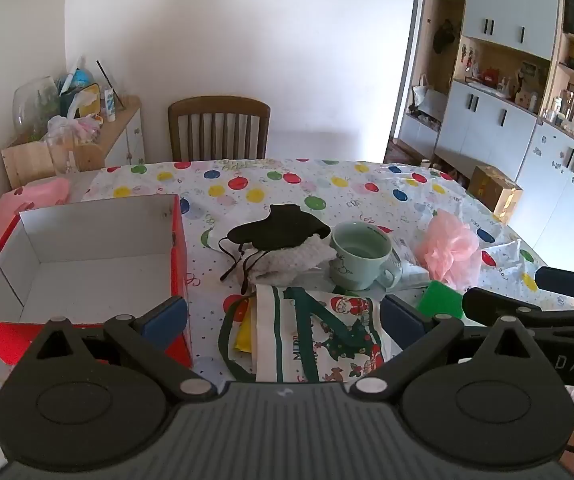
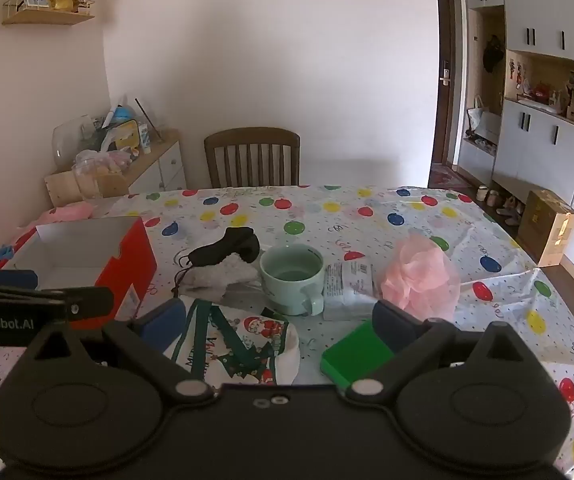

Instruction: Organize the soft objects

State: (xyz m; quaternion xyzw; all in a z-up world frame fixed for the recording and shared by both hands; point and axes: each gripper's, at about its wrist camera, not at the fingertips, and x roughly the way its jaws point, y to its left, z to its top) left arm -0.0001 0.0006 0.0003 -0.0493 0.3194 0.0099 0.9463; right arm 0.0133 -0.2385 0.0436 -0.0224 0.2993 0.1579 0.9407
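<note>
A Christmas-print cloth (image 1: pixel 319 332) lies at the table's near edge, just beyond my left gripper (image 1: pixel 283 316), whose blue pads stand wide open and touch nothing. A black fabric piece with cords (image 1: pixel 283 226) rests on a white fluffy cloth (image 1: pixel 295 264) mid-table. A pink mesh pouf (image 1: pixel 451 248) sits to the right. An open red box (image 1: pixel 87 264) with a white inside stands at the left. My right gripper (image 2: pixel 279 326) is open too, above the same Christmas cloth (image 2: pixel 243 344) and a green block (image 2: pixel 357 356). The pouf (image 2: pixel 419 276) lies ahead of its right finger.
A pale green mug (image 2: pixel 293 276) and a tissue packet (image 2: pixel 347 286) stand between the cloths and the pouf. A wooden chair (image 2: pixel 253 156) is at the far side. The table (image 2: pixel 367 208) has a balloon-print cover. A cardboard box (image 2: pixel 547 232) sits on the floor, right.
</note>
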